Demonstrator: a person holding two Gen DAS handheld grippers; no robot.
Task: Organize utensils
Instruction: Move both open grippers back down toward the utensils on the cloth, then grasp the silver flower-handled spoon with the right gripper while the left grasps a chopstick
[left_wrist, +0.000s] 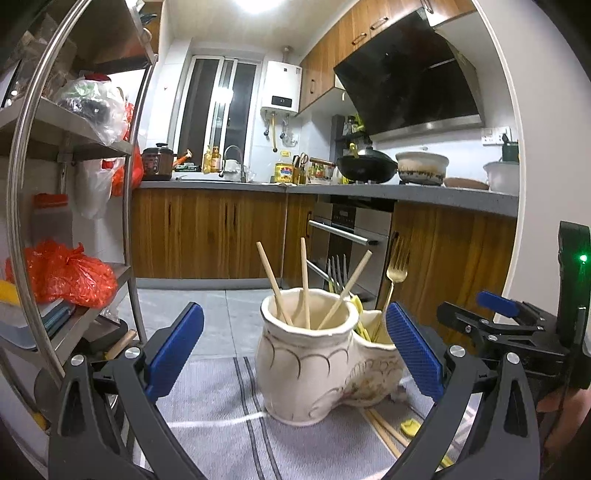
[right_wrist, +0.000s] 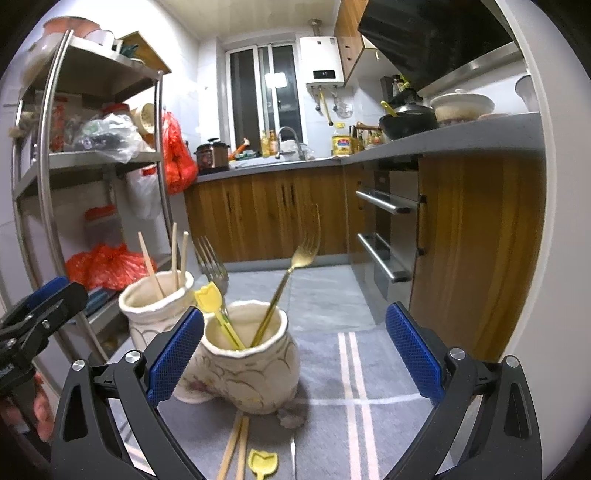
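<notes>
The left tool (left_wrist: 293, 350) and the right tool (right_wrist: 293, 354) are both wide open and hold nothing. Between them, on the grey striped cloth (right_wrist: 369, 369), stands a white two-cup pottery holder (right_wrist: 255, 365). Wooden chopsticks (left_wrist: 304, 282) stand in its left cup, and a gold metal fork (right_wrist: 291, 273) leans in its right cup.

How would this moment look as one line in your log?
left gripper open | right gripper open | chopsticks on cloth | gold fork in holder
</notes>
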